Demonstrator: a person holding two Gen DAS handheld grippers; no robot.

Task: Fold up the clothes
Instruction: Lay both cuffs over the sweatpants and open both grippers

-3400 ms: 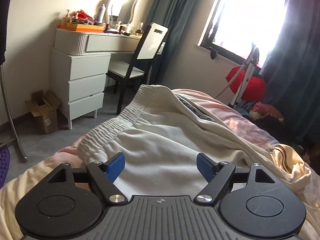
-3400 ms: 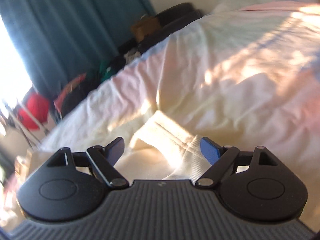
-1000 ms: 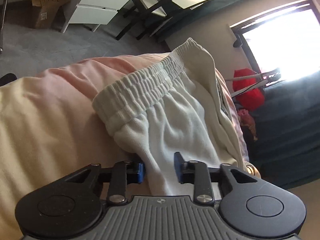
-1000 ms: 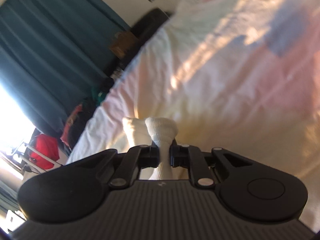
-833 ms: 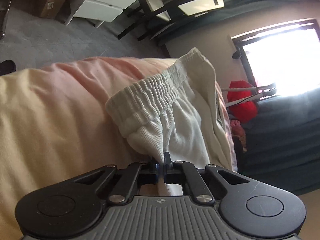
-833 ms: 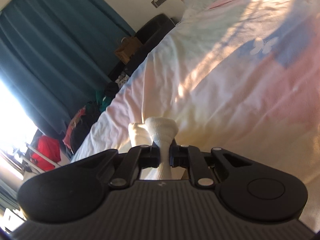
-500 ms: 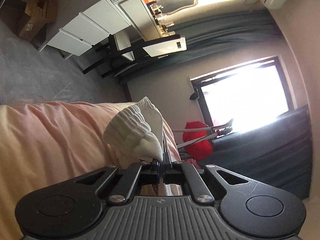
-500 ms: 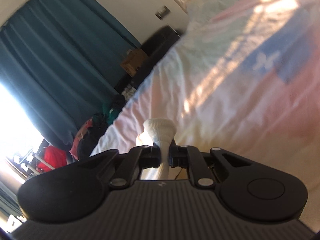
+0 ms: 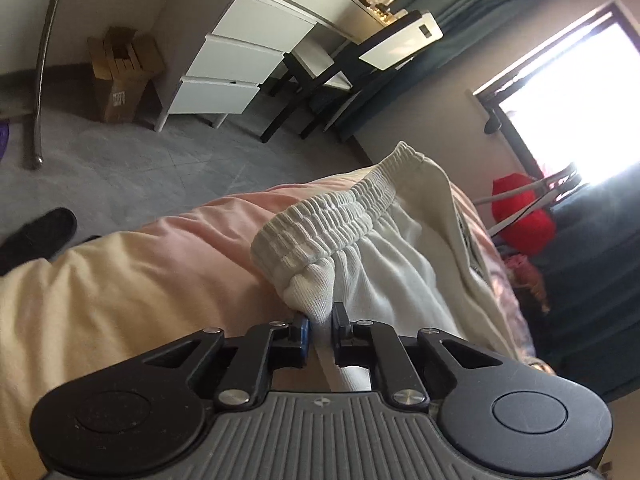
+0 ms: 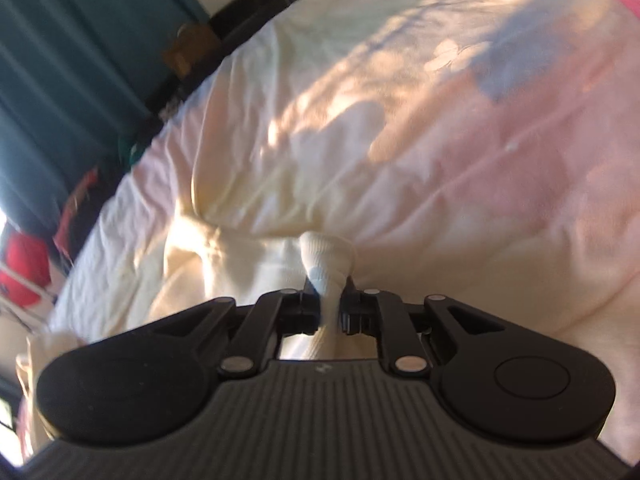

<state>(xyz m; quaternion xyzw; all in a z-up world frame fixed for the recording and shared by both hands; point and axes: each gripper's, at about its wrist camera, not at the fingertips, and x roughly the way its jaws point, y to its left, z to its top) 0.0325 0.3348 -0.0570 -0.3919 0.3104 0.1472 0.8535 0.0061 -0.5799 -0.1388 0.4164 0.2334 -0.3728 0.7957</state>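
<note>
Cream white sweatpants (image 9: 384, 264) lie on the bed, their ribbed elastic waistband (image 9: 332, 216) bunched toward the left. My left gripper (image 9: 320, 330) is shut on a ribbed fold at the waistband corner. In the right wrist view the pants (image 10: 248, 268) lie in sunlight, and my right gripper (image 10: 329, 300) is shut on a pinched ribbed cuff of the same pants (image 10: 328, 260). Most of the legs are hidden under the grippers.
The bed cover (image 9: 132, 292) is pink and cream and also shows in the right wrist view (image 10: 440, 140). A white dresser (image 9: 240, 60), a black chair (image 9: 360, 64) and a cardboard box (image 9: 120, 80) stand on the grey floor. Red bag (image 9: 520, 216) by the window.
Both grippers closed on the pants earlier and still hold them. The left gripper has come back down toward the bed with the waistband. The right gripper has dropped lower over the cover.
</note>
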